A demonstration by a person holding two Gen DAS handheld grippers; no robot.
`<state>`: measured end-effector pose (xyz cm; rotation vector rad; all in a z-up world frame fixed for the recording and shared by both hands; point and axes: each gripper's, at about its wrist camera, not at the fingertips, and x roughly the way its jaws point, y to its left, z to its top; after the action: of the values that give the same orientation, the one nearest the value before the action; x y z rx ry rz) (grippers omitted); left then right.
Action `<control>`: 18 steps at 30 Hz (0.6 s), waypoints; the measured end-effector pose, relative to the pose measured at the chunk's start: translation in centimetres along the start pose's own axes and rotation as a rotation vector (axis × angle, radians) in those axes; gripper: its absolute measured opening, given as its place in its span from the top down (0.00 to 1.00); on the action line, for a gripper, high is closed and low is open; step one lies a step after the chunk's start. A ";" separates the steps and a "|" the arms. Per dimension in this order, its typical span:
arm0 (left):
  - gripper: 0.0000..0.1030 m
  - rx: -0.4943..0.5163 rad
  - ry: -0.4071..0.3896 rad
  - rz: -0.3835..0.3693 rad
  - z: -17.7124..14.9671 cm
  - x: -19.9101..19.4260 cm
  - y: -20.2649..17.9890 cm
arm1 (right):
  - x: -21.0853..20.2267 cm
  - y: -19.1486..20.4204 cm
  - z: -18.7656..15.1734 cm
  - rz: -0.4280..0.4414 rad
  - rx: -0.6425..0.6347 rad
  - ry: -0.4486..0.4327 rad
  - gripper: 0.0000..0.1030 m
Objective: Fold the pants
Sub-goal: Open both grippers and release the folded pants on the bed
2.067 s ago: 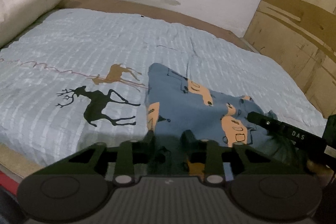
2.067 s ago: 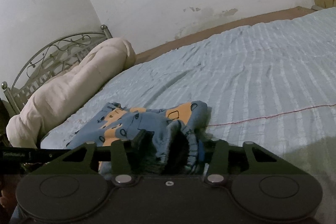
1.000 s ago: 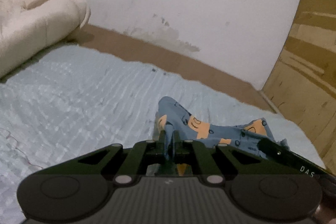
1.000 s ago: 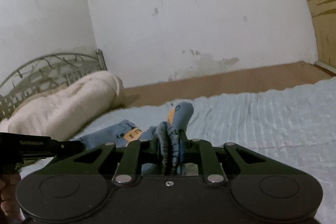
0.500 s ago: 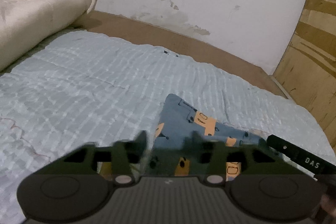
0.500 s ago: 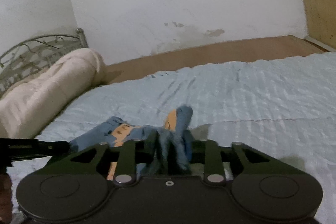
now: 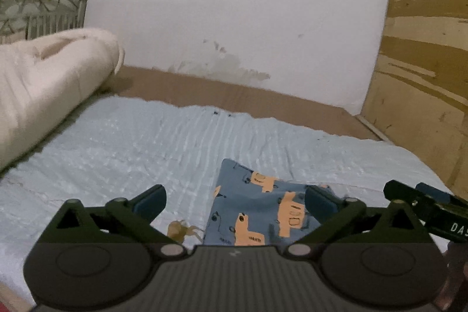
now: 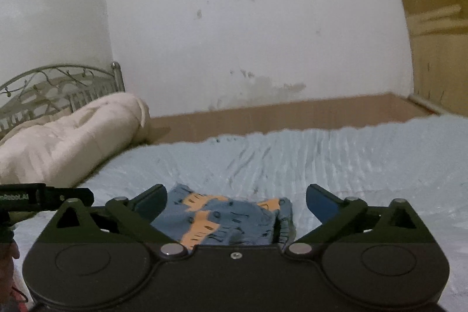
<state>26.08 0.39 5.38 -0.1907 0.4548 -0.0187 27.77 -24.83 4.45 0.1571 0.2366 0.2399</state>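
Note:
The blue pants (image 7: pixel 257 209) with orange prints lie folded on the light blue bedspread (image 7: pixel 163 148). My left gripper (image 7: pixel 234 199) hangs just short of them, its jaws opening wide, and no pad touches the cloth. In the right wrist view the same pants (image 8: pixel 225 217) lie below my right gripper (image 8: pixel 235 198), whose jaws are opening too, wide and free of the cloth. The ribbed waistband (image 8: pixel 282 224) shows at the right end. The right gripper's arm (image 7: pixel 424 209) pokes in at the right edge of the left wrist view.
A rolled cream duvet (image 7: pixel 49 84) lies along the left by a metal headboard (image 8: pixel 55 89). A brown bed edge (image 7: pixel 234 98) and a white wall (image 7: pixel 234 5) stand behind. A wooden panel (image 7: pixel 421 72) rises on the right. The left gripper's arm (image 8: pixel 38 196) shows at the left.
Both grippers have let go of the pants and their jaws have spread wide. Both have pulled back and risen slightly, leaving the pants lying flat on the bed.

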 end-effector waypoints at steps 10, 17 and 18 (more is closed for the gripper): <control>0.01 0.049 -0.039 -0.013 -3.0 -8.7 0.7 | -10.1 4.0 -1.6 -0.035 -0.019 -0.084 0.01; 0.01 0.080 -0.038 0.007 -6.4 -12.8 1.6 | -15.4 5.4 -4.6 -0.056 -0.004 -0.089 0.01; 0.01 0.083 -0.036 0.012 -6.7 -13.1 1.6 | -16.0 5.6 -5.0 -0.060 -0.006 -0.092 0.01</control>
<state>11.33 1.59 4.82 -0.1068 0.4188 -0.0225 10.22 -22.85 4.04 0.1542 0.1493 0.1737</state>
